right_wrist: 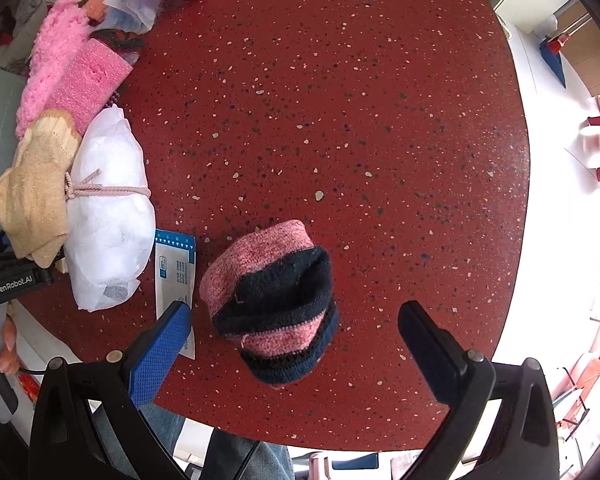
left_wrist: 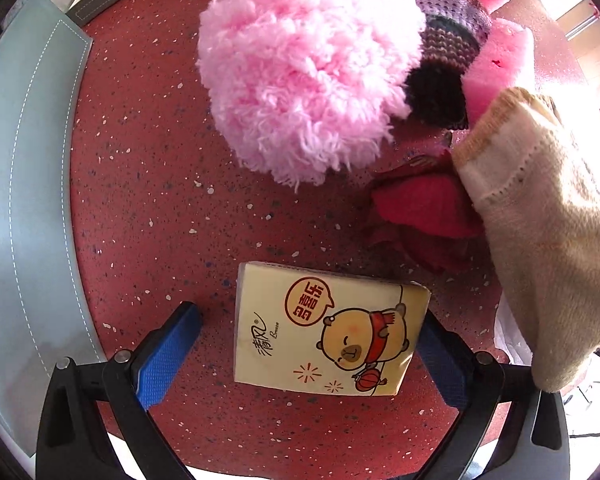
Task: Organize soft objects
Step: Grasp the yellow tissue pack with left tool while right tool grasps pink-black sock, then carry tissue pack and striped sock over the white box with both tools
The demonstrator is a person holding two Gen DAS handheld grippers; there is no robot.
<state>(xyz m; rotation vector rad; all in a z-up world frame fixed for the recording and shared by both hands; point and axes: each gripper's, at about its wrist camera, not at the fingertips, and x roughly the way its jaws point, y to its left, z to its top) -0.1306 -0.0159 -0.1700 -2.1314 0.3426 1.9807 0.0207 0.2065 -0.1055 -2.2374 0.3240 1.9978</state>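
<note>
Both tongs hang released over a red speckled table [right_wrist: 340,80]. The left gripper [left_wrist: 312,344] straddles a tissue pack [left_wrist: 324,328]; the right gripper [right_wrist: 296,340] flanks a knitted hat [right_wrist: 272,304].

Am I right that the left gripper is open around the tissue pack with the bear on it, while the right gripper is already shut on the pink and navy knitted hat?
Not quite. The right gripper is open, its fingers apart on either side of the knitted hat, as the right wrist view shows. The left gripper is indeed open around the tissue pack.
</note>
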